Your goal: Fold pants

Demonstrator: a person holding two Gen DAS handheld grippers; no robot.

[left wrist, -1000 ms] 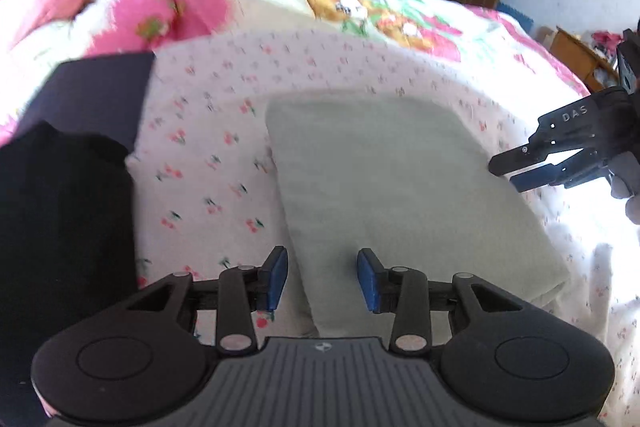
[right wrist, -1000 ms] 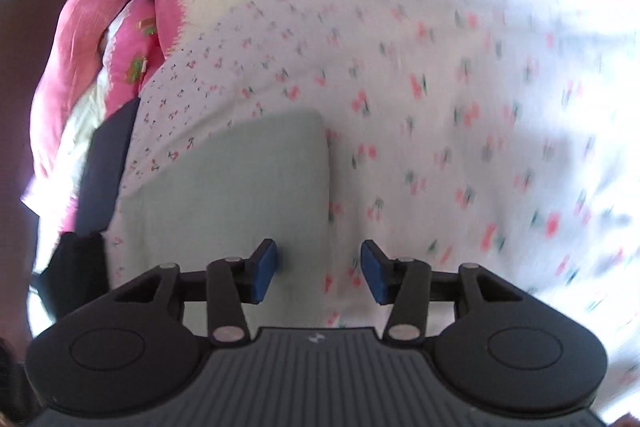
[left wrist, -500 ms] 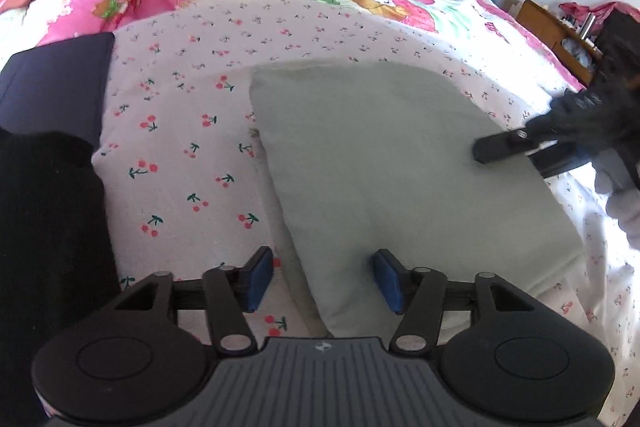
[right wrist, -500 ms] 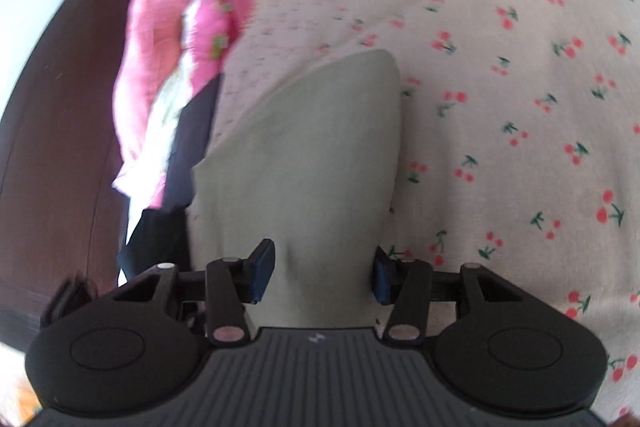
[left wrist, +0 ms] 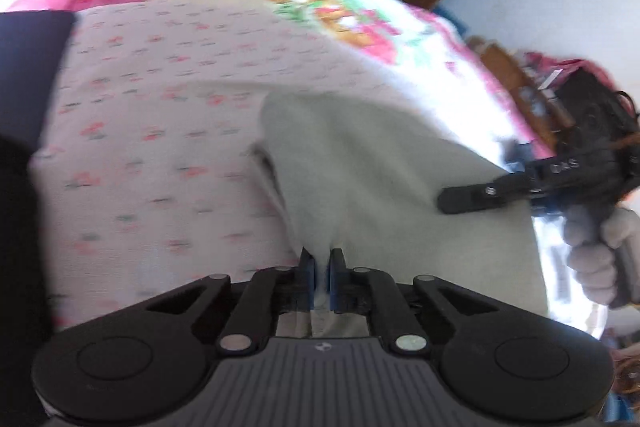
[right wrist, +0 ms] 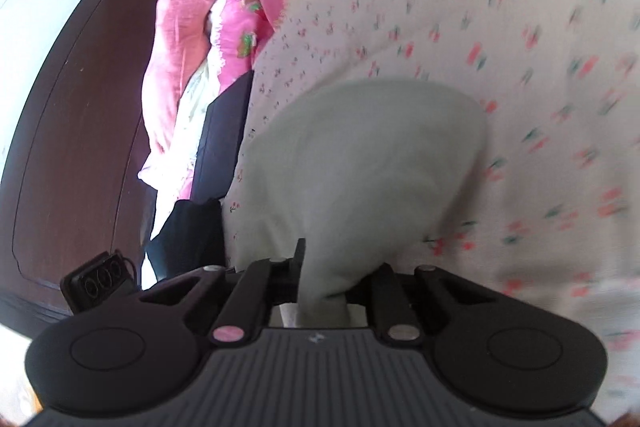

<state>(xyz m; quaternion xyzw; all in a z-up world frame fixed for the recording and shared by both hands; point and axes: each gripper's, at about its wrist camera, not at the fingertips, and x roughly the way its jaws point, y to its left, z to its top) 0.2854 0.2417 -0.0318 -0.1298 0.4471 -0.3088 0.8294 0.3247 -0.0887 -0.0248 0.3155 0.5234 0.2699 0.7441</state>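
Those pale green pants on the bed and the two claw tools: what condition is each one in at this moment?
pants: folded, near edge bunched up and pinched at two spots.
left gripper: jaws just closed, shut on the pants' near edge.
right gripper: jaws just closed, shut on a bunch of the pants.
bedsheet: spread flat under the pants.

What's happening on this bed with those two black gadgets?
A person is folding a pair of pale green pants on a cherry-print sheet. The left tongs have just closed on the near edge of the cloth, and the right tongs have just closed on another bunch of it. The pants look already partly folded, with both gripped edges slightly raised.
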